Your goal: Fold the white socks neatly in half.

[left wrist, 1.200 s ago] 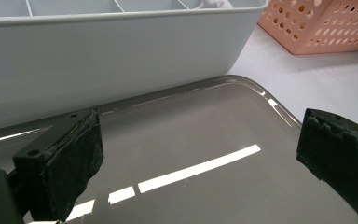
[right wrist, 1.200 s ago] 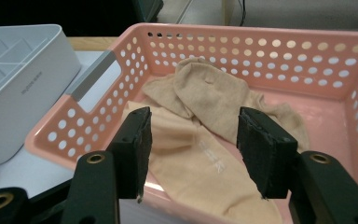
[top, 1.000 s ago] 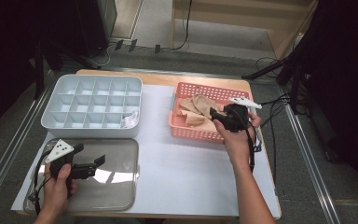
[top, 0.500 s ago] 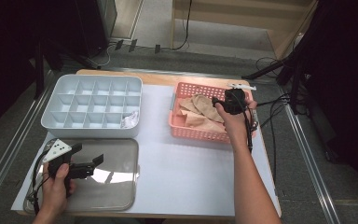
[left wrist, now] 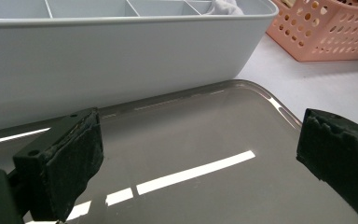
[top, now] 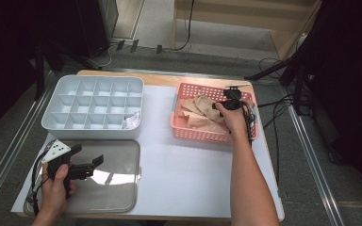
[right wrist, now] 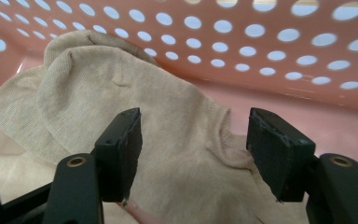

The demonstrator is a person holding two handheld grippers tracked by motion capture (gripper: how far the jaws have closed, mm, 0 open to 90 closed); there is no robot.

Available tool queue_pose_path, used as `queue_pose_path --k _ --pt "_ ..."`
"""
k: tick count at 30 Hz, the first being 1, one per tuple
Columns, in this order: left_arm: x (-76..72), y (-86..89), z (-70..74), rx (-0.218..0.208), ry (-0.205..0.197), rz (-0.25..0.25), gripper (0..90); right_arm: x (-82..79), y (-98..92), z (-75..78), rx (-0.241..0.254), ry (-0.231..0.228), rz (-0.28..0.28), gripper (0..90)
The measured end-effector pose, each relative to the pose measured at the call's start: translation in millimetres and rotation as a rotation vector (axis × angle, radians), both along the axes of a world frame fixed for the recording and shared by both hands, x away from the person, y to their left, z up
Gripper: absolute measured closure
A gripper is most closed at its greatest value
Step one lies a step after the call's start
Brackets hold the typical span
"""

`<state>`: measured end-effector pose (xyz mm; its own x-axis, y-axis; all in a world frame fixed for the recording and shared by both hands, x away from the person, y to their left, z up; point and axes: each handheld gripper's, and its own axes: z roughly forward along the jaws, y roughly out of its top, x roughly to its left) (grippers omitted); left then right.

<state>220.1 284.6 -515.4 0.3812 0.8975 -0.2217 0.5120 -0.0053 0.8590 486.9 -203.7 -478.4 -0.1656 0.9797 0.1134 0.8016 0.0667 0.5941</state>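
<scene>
A pink perforated basket (top: 185,132) at the right holds beige socks (top: 199,109). My right gripper (top: 223,104) reaches down into it. In the right gripper view its jaws (right wrist: 193,149) have just been opening; a beige sock (right wrist: 168,116) lies between them and the pads stand off the cloth. At the front left my left gripper (top: 87,165) hovers open over a shiny metal tray (top: 118,193) with nothing between its jaws (left wrist: 200,163).
A pale grey box (top: 94,106) with several compartments stands at the back left, a white item (top: 132,120) in its front right cell. Its wall (left wrist: 121,56) rises just beyond the tray (left wrist: 191,135). White paper (top: 193,165) covers the table.
My right gripper has moved from above the basket's right side toward the back and down into it, over the socks. The left gripper has stayed over the tray.
</scene>
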Motion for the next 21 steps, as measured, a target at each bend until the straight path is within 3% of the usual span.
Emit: queue_pose_path --k 6,9,11,13,15,18,21 --pt "0.7 -0.8 -0.3 0.005 0.003 -0.011 0.8 6.0 4.0 -14.6 -0.094 0.103 0.022 32.8" --pt "0.6 -0.4 -0.5 0.004 0.002 -0.01 0.8 6.7 4.9 -16.9 -0.124 0.1 0.015 35.1" --pt "0.5 0.3 -0.5 0.0 0.001 -0.007 0.8 6.4 3.4 -16.9 -0.133 0.086 0.011 44.5" --pt "0.3 1.4 0.1 -0.004 0.001 -0.005 0.8 6.0 -1.6 -15.2 -0.132 0.073 0.004 64.4" --pt "-0.1 1.6 0.3 -0.006 0.001 -0.003 0.8 5.3 -4.4 -14.6 -0.123 0.073 -0.013 75.3" --pt "-0.6 1.1 0.5 -0.007 -0.001 -0.003 0.8 4.3 -6.8 -10.6 -0.127 0.08 -0.022 81.2" --pt "-1.2 0.2 1.2 -0.005 -0.005 -0.005 0.8 0.7 -8.5 -1.3 -0.072 0.024 -0.032 82.5"
